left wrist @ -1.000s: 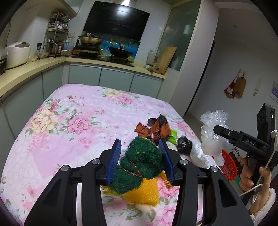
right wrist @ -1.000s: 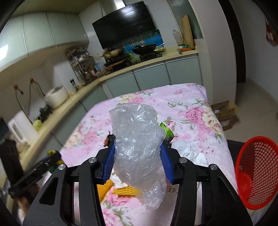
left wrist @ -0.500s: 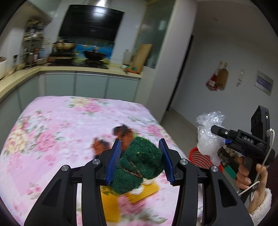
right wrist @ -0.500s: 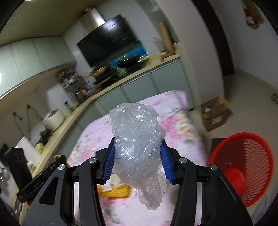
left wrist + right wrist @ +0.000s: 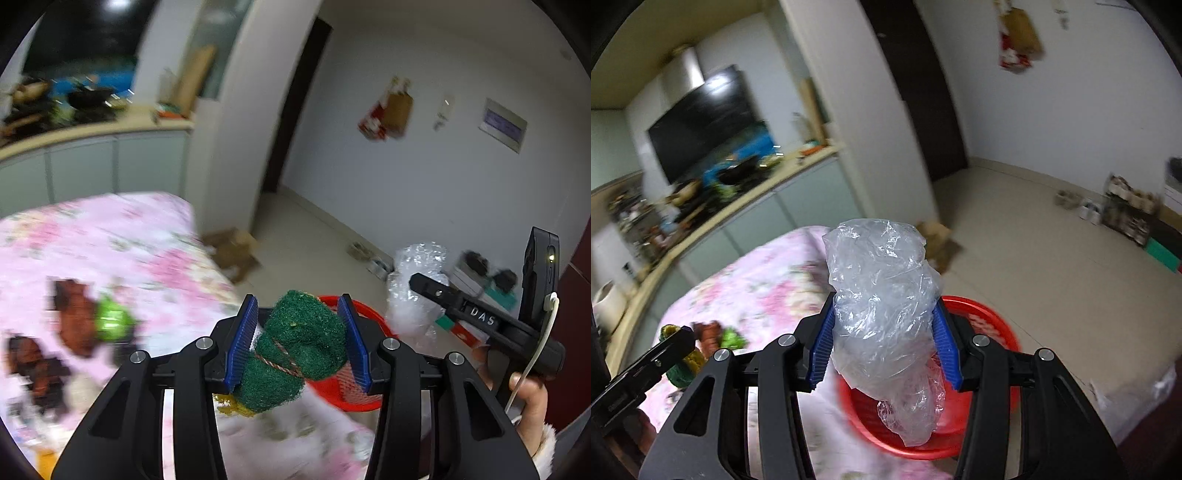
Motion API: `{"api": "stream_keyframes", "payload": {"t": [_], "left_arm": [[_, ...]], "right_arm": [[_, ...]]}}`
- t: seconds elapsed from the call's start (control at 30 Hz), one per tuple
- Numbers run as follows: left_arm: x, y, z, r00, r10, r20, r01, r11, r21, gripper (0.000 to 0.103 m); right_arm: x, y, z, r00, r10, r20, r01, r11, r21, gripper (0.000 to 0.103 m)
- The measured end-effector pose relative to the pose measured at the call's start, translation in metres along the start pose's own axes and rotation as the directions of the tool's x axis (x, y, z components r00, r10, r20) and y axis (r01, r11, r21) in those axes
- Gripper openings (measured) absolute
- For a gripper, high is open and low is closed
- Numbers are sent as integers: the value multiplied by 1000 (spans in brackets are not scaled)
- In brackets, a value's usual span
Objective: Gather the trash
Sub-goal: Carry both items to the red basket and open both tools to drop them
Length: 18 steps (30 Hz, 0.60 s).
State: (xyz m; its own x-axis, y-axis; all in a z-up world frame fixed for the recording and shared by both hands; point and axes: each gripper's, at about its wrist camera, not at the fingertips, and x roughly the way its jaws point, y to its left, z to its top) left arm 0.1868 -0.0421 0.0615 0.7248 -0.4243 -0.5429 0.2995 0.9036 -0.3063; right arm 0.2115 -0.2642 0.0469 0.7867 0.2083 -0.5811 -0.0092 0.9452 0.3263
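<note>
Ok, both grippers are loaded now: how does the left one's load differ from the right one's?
The left gripper clamps a green scouring pad: dark, opaque, fuzzy, rolled up and bound with a thin cord. The right gripper clamps a plastic bag: clear, crinkled and loose. The pad stays compact between the pads, while the bag bulges above them and hangs below. Both are firmly pinched and carried near the red basket.
</note>
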Motion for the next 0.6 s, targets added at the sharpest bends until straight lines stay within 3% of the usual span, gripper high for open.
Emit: {"api": "stream_keyframes", "payload": {"t": [0.13, 0.37, 0.5, 0.6], "left_arm": [[50, -14, 0, 995, -55, -88, 54, 998, -14, 44], [119, -36, -4, 980, -69, -188, 68, 998, -17, 44], [143, -41, -10, 971, -67, -229, 62, 998, -31, 46], [153, -46, -14, 969, -61, -241, 55, 998, -31, 58]], "right_arm": [[19, -28, -5, 998, -49, -43, 52, 995, 80, 47], [45, -53, -15, 988, -116, -99, 129, 982, 138, 51], [52, -63, -17, 986, -110, -130, 132, 974, 184, 66], [51, -68, -15, 986, -101, -133, 128, 967, 219, 73]]}}
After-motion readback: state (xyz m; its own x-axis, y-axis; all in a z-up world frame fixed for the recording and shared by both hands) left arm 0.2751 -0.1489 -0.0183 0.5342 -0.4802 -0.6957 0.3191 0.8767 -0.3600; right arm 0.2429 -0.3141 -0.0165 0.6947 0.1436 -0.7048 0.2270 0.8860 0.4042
